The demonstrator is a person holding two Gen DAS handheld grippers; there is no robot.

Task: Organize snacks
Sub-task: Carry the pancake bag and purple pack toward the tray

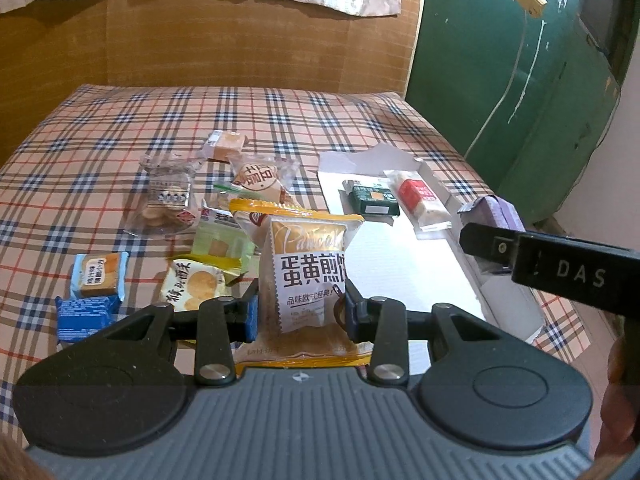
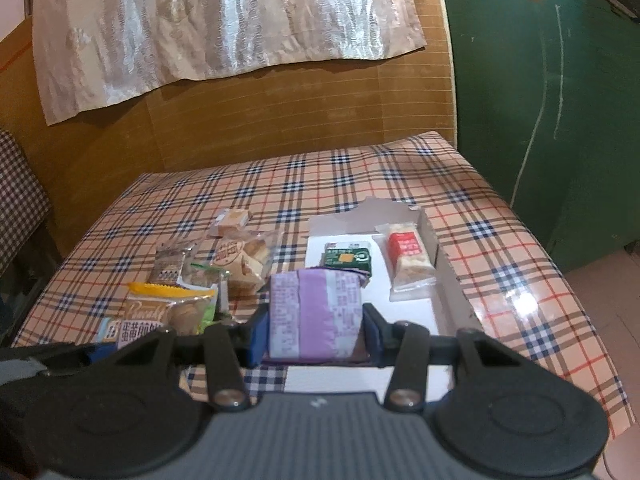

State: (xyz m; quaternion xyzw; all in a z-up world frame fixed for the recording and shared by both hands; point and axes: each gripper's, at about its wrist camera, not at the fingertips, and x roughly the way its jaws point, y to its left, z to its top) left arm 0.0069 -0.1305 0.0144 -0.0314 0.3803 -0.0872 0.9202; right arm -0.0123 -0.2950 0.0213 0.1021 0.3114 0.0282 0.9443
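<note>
Pancake packet (image 1: 304, 276) upright, long axis vertical, pinched in left claw (image 1: 300, 312).

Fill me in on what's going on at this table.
A person is sorting snacks with two handheld grippers. The left gripper grips a yellow pancake packet; the right gripper grips a purple packet over the white box, which already holds a green packet and a red-labelled bar.

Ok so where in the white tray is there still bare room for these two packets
The white tray is free along its near half, in front of the dark green packet and the red-labelled bar, which fill the far end. Left of the tray the loose snack pile is crowded. The far plaid tablecloth is bare.
</note>
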